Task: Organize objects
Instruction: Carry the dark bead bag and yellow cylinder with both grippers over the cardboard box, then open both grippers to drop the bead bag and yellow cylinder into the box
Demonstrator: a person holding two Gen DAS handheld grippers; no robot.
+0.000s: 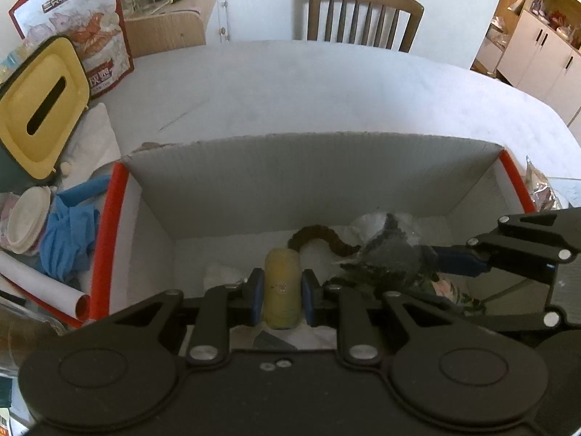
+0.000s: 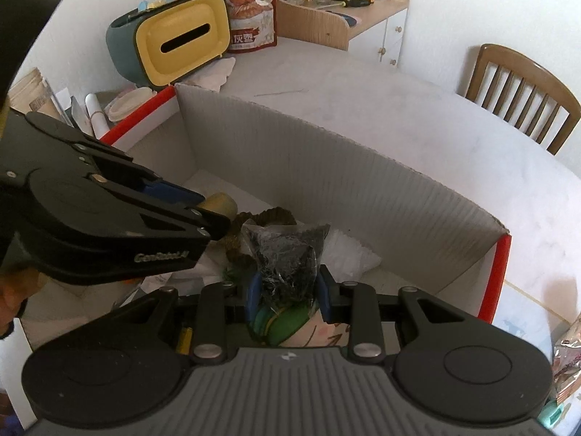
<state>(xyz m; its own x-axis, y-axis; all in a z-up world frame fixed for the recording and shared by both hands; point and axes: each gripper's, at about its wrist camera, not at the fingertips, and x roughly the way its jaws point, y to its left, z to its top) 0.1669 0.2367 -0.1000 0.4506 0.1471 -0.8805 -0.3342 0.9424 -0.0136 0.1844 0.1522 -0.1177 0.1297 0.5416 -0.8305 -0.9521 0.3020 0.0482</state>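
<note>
Left hand-held gripper (image 1: 279, 290) clenched on my yellow bottle (image 1: 282, 287), right hand-held gripper (image 2: 288, 292) on the dark bag (image 2: 287, 254); both low inside the box (image 1: 326, 167) for stowing.

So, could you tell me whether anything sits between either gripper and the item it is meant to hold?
Nothing visible does. The left gripper is shut on the yellow bottle, and the right gripper is shut on the dark plastic bag, both over the open cardboard box.
</note>
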